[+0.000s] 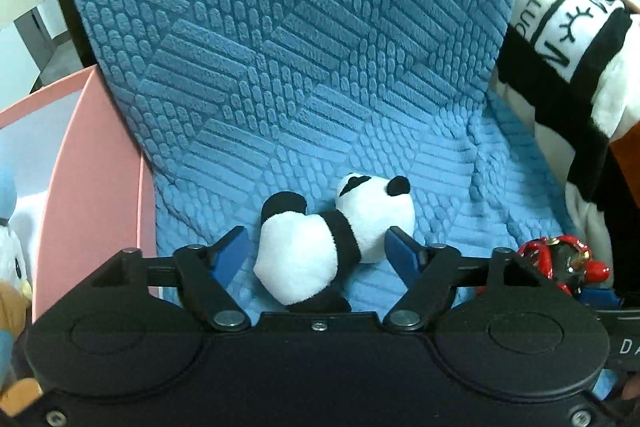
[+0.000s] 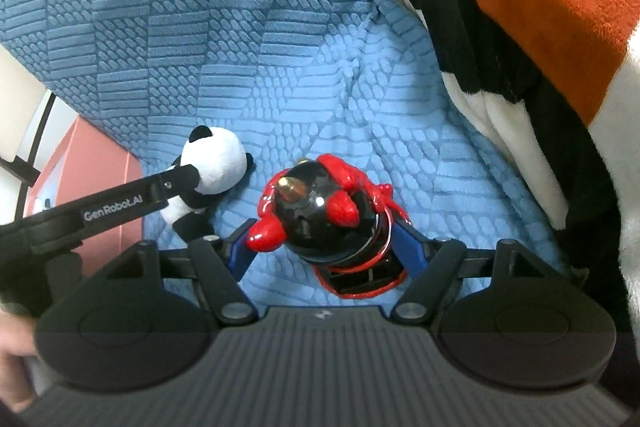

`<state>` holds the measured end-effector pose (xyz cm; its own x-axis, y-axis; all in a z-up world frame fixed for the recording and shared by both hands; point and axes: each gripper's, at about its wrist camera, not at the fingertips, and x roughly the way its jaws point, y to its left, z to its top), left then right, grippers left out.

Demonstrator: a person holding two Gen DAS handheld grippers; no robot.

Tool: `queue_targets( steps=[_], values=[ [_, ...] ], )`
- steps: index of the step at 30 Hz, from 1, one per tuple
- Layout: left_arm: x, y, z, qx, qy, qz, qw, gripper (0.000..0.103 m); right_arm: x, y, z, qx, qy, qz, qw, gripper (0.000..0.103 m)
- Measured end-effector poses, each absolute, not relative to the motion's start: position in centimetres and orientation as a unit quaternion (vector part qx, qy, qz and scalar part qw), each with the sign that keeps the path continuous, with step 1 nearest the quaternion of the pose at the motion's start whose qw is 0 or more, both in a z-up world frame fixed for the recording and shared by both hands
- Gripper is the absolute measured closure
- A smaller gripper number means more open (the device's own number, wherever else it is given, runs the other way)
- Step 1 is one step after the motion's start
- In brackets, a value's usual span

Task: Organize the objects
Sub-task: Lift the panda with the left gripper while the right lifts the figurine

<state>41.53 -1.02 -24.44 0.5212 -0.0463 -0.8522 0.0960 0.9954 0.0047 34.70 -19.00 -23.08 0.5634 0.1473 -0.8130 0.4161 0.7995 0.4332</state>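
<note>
Two fisheye views recorded one moment. Left wrist view: the left tongs (image 1: 318, 247) were spread, their blue pads on either side of a small panda plush (image 1: 320, 243) that lay on its side on a blue textured blanket (image 1: 304, 67); the right pad stood just beside the panda's head, the left pad stood apart from its white rump, and whether either pad touched the toy could not be told. A pink box (image 1: 92, 163) stood at the left edge of the blanket, with a pale blue and white plush toy (image 1: 10, 227) partly visible at the frame's left border. A black, white and orange fleece (image 1: 568, 75) was heaped at the right, and a red and black figurine (image 1: 560, 263) showed just past the tongs' right arm. Right wrist view: the right tongs (image 2: 324, 243) were spread around the red and black figurine (image 2: 324, 219), which lay on the blue blanket (image 2: 208, 27) between the two blue pads; the right pad lay against its side, while contact at the left pad could not be told. The panda plush (image 2: 212, 167) lay near the figurine to its left, with one black arm of the left tongs (image 2: 120, 205) reaching across its body. The pink box (image 2: 104, 163) appeared behind that arm, and the fleece (image 2: 540, 7) filled the upper right.
</note>
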Motion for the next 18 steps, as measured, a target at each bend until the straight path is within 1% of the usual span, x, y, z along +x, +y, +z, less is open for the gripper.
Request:
queue_targets(
  steps=[4, 10, 11, 12, 18],
  values=[
    [41.7, -1.6, -24.8, 0.046, 0.492, -0.047, 0.868, 0.023, 34.7, -18.9, -23.0, 0.304, 0.46, -0.082, 0.83, 0.027],
    [41.7, -2.7, -25.3, 0.089, 0.503, -0.059, 0.857, 0.023, 35.1, -18.7, -23.2, 0.29, 0.47, -0.084, 0.829, 0.028],
    [41.7, -2.8, -25.3, 0.094, 0.502, -0.06, 0.857, 0.023, 35.2, -18.6, -23.2, 0.286, 0.471, -0.084, 0.831, 0.025],
    [41.7, -2.9, -25.4, 0.098, 0.503, -0.06, 0.857, 0.023, 35.2, -18.6, -23.3, 0.286, 0.47, -0.083, 0.831, 0.019],
    [42.3, -3.4, -26.3, 0.121, 0.508, -0.052, 0.851, 0.023, 35.7, -18.0, -23.8, 0.27, 0.474, -0.1, 0.832, 0.02]
  ],
)
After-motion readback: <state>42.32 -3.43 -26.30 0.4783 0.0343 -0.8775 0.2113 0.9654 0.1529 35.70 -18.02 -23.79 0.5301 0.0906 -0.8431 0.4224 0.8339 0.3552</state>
